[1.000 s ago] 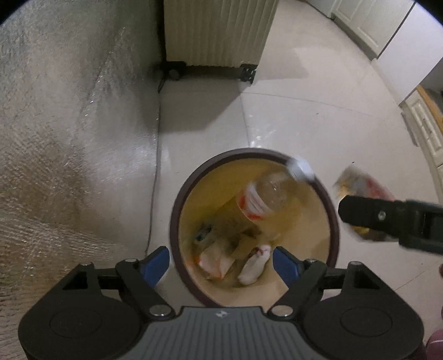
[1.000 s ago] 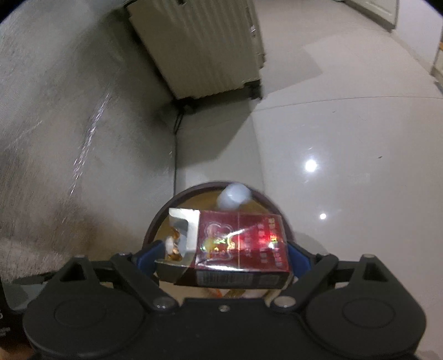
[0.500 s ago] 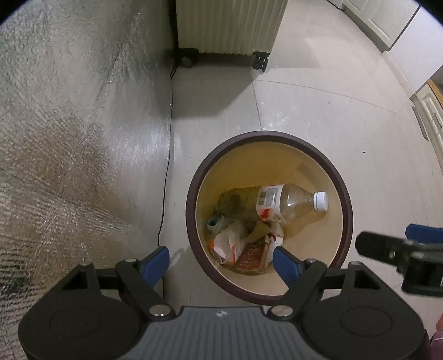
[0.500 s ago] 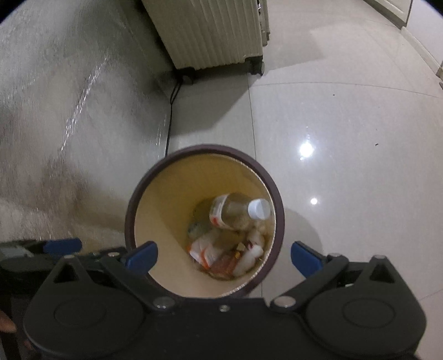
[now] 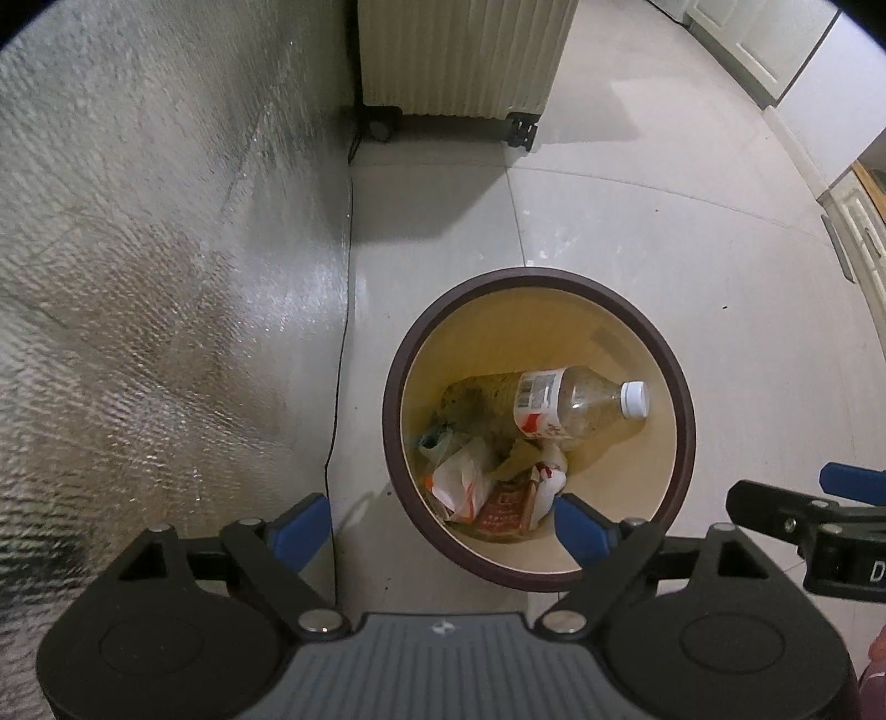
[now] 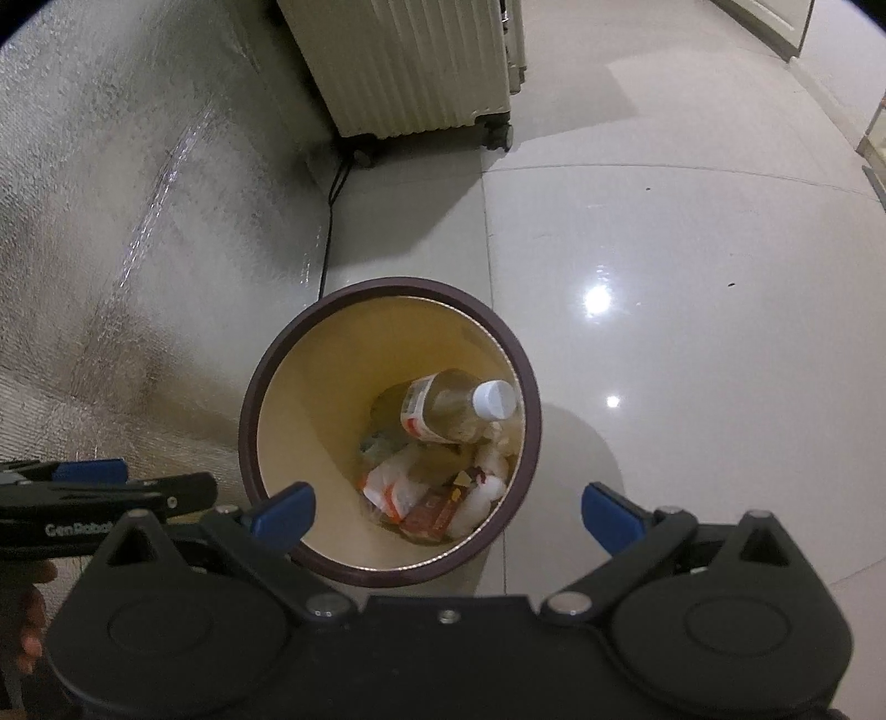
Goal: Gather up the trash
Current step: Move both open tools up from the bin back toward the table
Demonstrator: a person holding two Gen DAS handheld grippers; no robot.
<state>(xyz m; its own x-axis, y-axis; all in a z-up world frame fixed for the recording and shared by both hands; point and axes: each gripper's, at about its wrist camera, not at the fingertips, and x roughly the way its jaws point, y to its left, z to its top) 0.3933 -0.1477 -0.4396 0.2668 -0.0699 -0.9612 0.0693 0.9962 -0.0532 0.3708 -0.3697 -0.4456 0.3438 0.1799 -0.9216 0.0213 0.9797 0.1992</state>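
Bin (image 5: 684,410) on the floor, seen from above through both wrist cameras. Left gripper (image 5: 443,523), whose jaws have just been opening, and right gripper (image 6: 448,509) both stand apart and empty over the near rim. Plastic bottle (image 5: 559,404) lies inside on crumpled wrappers (image 5: 462,482) and a red packet (image 5: 504,509), long axis crosswise, cap to the right. No loose trash shows on the floor; judged, both hands are equally near.

We see a ribbed cream suitcase (image 5: 462,55) standing on small black wheels (image 5: 520,130) on the glossy pale tiled floor (image 5: 637,221). A silvery quilted mat (image 5: 155,249) lies beside it, a thin black cable (image 5: 339,387) running along its edge. White cabinet doors (image 5: 742,50) stand further off.
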